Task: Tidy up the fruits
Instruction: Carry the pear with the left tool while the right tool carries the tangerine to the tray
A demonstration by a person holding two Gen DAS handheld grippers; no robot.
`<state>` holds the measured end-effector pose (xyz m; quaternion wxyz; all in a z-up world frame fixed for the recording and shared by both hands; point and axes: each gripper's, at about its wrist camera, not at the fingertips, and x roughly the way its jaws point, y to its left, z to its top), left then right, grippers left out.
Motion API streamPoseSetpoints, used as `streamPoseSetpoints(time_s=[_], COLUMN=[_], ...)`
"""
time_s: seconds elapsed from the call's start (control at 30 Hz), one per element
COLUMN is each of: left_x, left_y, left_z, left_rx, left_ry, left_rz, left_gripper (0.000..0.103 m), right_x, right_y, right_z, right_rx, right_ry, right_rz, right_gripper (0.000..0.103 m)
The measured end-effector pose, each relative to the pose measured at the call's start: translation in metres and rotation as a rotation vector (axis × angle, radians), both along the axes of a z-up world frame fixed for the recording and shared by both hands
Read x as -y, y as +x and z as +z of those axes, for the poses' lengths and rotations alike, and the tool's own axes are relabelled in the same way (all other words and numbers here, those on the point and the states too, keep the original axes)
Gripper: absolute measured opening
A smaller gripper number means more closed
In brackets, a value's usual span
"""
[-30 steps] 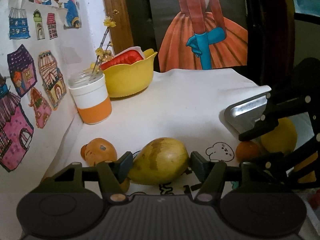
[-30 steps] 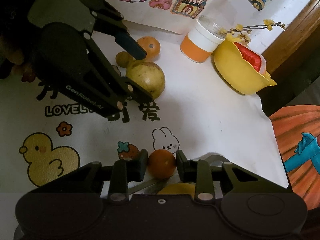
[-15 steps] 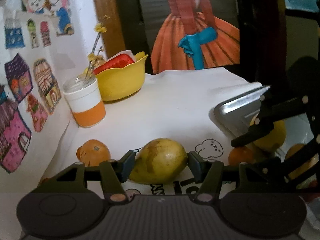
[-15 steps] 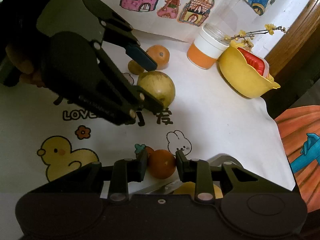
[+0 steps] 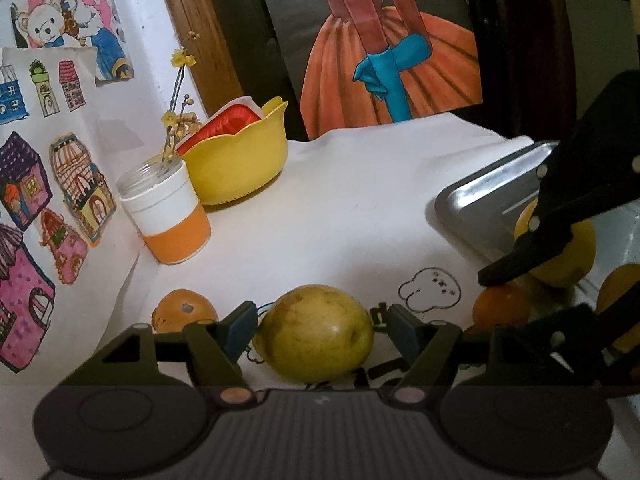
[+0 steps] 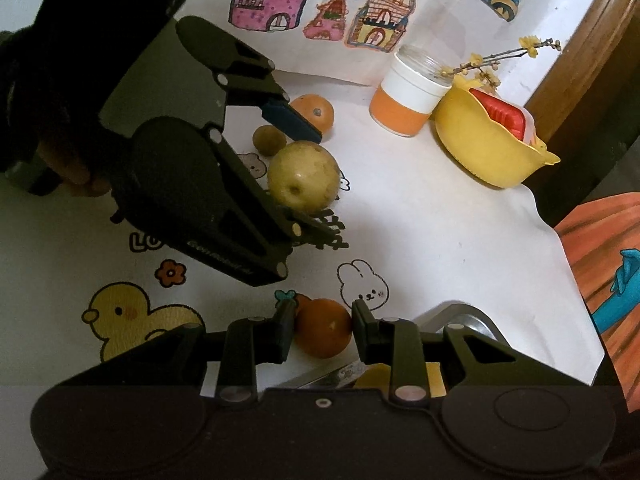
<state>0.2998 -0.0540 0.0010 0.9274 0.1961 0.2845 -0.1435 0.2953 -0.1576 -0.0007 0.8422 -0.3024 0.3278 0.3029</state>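
Table [image 5: 360,208] under a white printed cloth, metal tray [image 5: 480,200] at its right edge with yellow fruit already in it. Big yellow-green pear [image 5: 316,334] lying on the cloth directly between the fingers of the left gripper [image 5: 318,330], long axis running side to side across the gap, so the widest span faces the pads. Stem dimple turned toward the right wrist camera, away from the wall. Fingers released, a sliver of daylight on either side, not yet squeezing. Tray off to the right of the pear, well apart. Small orange [image 6: 323,327] close by the tray's edge, round, no axis to speak of, flanked by the right gripper [image 6: 323,330]; clenched or only bracketing, cannot tell. Another orange [image 5: 184,314] and a small brown fruit [image 6: 269,140] near the wall, untouched.
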Motion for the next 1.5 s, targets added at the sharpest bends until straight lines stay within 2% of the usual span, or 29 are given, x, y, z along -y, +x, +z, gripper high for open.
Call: streamPoseSetpoints(time_s=[0.03,0.1,0.33,0.6,0.87,1.27,1.5], left_x=[0.0,0.001,-0.006,-0.005,-0.001,0.022,0.044], left_y=[0.0,-0.002,-0.006,-0.023,-0.032,-0.055,-0.066], left_z=[-0.001,-0.002,0.001,0.006,0.014,0.031,0.041], left_rx=[0.003,0.021,0.01,-0.024,-0.083,-0.045,-0.041], left_ry=[0.007,0.029,-0.021,-0.122,-0.258,-0.341,-0.368], left_rz=[0.006,0.026,0.064,0.07,0.085,0.058,0.011], left_gripper=[0.074,0.064,0.063,0.063,0.063,0.062,0.062], right_x=[0.001,0.002,0.006,0.017,0.035,0.068,0.094], right_y=[0.0,0.002,0.002,-0.015,-0.038,-0.065,-0.077], right_z=[0.0,-0.002,-0.001,0.01,0.024,0.041,0.041], right_rx=[-0.002,-0.015,-0.026,0.014,0.058,0.139,0.149], right_ry=[0.003,0.011,0.048,0.115,0.164,0.201,0.2], right_rz=[-0.003,-0.011,-0.04,-0.068,-0.107,-0.177,-0.242], right_gripper=[0.033,0.034,0.033,0.032,0.032,0.032,0.032])
